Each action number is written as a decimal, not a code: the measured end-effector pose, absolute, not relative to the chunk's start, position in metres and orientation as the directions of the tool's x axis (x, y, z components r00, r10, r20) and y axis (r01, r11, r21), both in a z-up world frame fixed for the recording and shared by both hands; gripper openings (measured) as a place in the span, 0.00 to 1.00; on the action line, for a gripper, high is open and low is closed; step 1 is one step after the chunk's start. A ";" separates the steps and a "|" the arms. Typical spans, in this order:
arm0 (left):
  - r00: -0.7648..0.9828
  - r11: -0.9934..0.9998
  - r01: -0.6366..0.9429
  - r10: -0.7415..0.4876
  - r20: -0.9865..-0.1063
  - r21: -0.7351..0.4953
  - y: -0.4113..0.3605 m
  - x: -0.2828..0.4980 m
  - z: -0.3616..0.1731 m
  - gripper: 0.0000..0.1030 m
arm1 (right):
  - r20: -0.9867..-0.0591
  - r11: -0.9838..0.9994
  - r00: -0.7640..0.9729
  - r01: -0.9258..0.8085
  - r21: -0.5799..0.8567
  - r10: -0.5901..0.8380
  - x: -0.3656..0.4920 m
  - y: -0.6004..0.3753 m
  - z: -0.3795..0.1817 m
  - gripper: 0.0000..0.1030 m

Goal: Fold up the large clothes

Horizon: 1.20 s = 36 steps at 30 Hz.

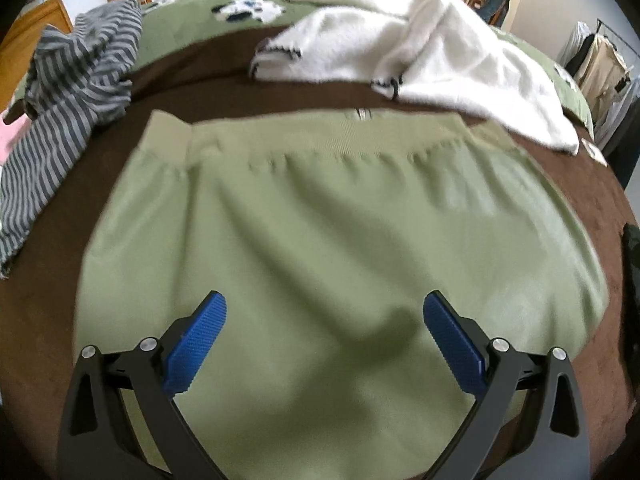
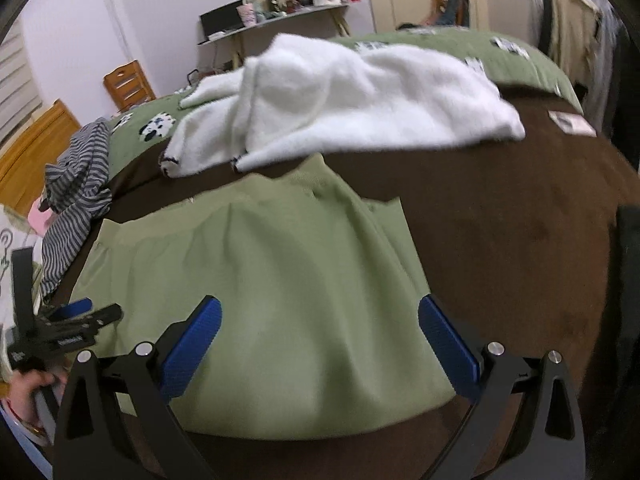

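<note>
step: mid-fold imo, green garment [image 1: 320, 220] flat on brown bed [image 2: 500, 240], hem at 12 | left gripper [image 1: 325, 344] + right gripper [image 2: 320, 344] fingers wide, holding nothing | next: prob pinch near edge at 6, fold twd hem

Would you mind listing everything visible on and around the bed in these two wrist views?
green garment: one, pale green with ribbed band, spread flat on the brown blanket, nearest the grippers
white garment: one, fluffy white with dark trim, crumpled beyond the green one
striped garment: one, grey and dark stripes, heaped at the left edge
brown blanket: one, dark brown, under the garments
green quilt: one, green with animal patches, at the far side
wooden chair: one, orange-brown, left background
desk: one, cluttered, by the back wall
clothes rack: one, hung garments, far right
left gripper: blue pads, open, over the green garment
right gripper: blue pads, open, over its right part
</note>
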<state>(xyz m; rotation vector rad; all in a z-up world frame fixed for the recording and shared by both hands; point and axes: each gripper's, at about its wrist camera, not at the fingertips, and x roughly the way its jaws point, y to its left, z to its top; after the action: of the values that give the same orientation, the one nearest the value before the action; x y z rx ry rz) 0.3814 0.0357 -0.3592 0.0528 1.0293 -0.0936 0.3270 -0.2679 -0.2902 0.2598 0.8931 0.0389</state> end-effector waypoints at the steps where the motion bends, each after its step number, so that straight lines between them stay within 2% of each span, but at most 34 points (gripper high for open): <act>1: 0.509 0.994 0.107 -0.050 -0.859 0.005 0.034 0.381 -0.364 0.94 | -0.767 0.964 0.624 0.085 0.253 0.146 0.324 -0.269 -0.295 0.94; 8: 0.505 0.995 0.104 -0.050 -0.861 0.003 0.035 0.380 -0.393 0.95 | -0.766 0.926 0.612 0.145 0.349 0.194 0.306 -0.276 -0.326 0.94; 11: 0.507 0.994 0.110 -0.036 -0.861 0.023 0.031 0.381 -0.397 0.95 | -0.717 0.844 0.639 0.191 0.501 0.281 0.294 -0.292 -0.340 0.94; 18: 0.482 0.993 0.118 -0.075 -0.873 -0.019 0.035 0.385 -0.405 0.95 | -0.680 0.680 0.672 0.354 0.641 0.291 0.264 -0.329 -0.362 0.95; 25: 0.461 0.991 0.125 -0.097 -0.882 -0.044 0.037 0.388 -0.408 0.95 | -0.655 0.521 0.687 0.452 0.724 0.314 0.249 -0.345 -0.388 0.95; 36: 0.447 0.991 0.129 -0.088 -0.890 -0.033 0.034 0.391 -0.411 0.95 | -0.608 0.485 0.733 0.430 0.762 0.306 0.278 -0.343 -0.402 0.96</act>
<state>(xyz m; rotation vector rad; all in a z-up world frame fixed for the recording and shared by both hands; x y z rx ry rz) 0.3913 0.0335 -0.4105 0.0420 1.0996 -0.1343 0.2784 -0.3434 -0.4022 1.0931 0.7849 -0.0854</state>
